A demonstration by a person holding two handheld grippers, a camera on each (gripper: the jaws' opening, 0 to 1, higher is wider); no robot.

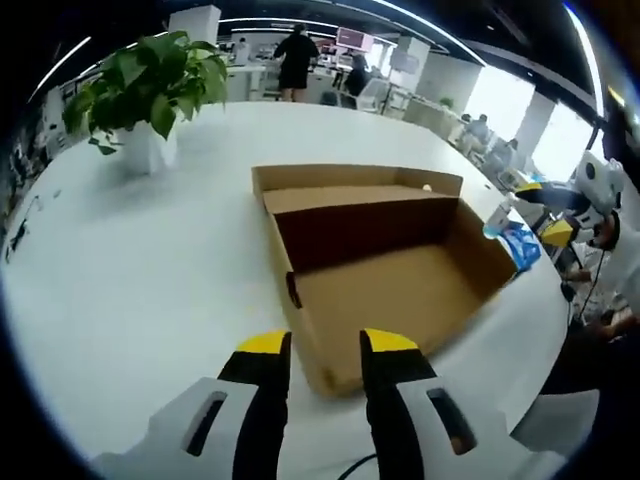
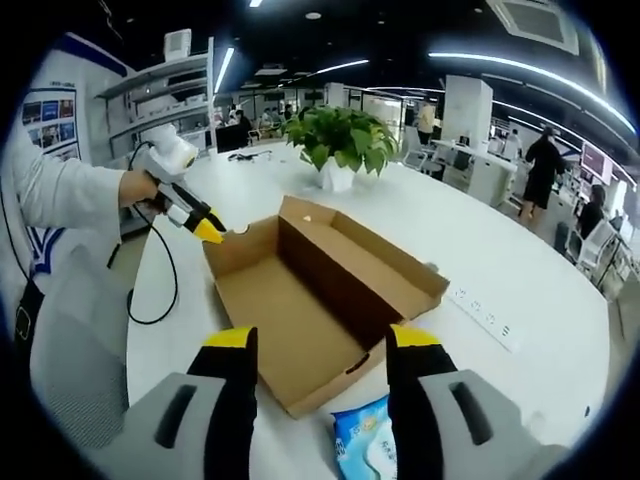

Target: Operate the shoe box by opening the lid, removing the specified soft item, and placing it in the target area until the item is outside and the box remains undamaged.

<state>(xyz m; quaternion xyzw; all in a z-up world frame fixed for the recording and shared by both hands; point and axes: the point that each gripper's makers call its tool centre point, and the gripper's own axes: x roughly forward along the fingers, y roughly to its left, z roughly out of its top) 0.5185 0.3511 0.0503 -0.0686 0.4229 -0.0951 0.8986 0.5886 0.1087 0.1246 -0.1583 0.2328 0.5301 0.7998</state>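
open box [image 2: 320, 300] on white worktop [image 2: 520, 270], blue packet [image 2: 365, 440] beside it, left gripper [image 1: 327, 352] and right gripper [image 2: 320, 340] both apart and empty

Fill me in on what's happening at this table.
A person holds a two-jaw gripper in each hand over a white table. The cardboard shoe box lies open and looks empty. A blue-and-white soft packet lies on the table beside the box, between the right gripper jaws. Both the right and the left gripper are open, holding nothing. A potted plant stands beyond.
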